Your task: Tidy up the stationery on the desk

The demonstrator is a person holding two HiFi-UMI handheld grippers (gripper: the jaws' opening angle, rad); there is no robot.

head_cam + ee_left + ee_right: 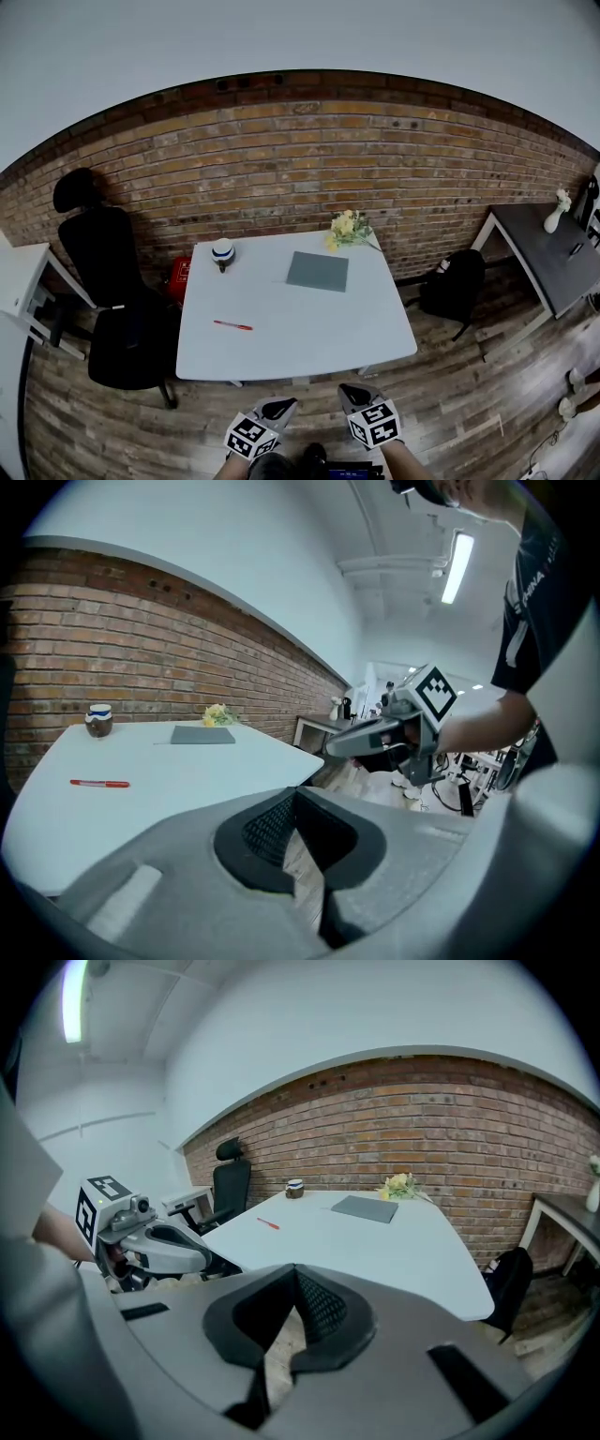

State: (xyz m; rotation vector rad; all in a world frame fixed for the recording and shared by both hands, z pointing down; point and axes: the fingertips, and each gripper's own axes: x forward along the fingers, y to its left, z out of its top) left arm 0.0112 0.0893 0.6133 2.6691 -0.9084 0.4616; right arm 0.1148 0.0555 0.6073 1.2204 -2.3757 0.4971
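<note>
Head view: red pen (232, 325) lies on the white tabletop (309, 337), front left, well apart from the grey notebook (317, 271), jar (222, 252) and yellow flowers (349, 228) further back. Left gripper (277, 405) and right gripper (354, 392) sit off its near edge.
Left gripper view: jaws pressed together at the tips, empty.
Right gripper view: jaws likewise together, empty.

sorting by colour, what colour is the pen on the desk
Red; the pen shows best in the head view, against the white desk.
</note>
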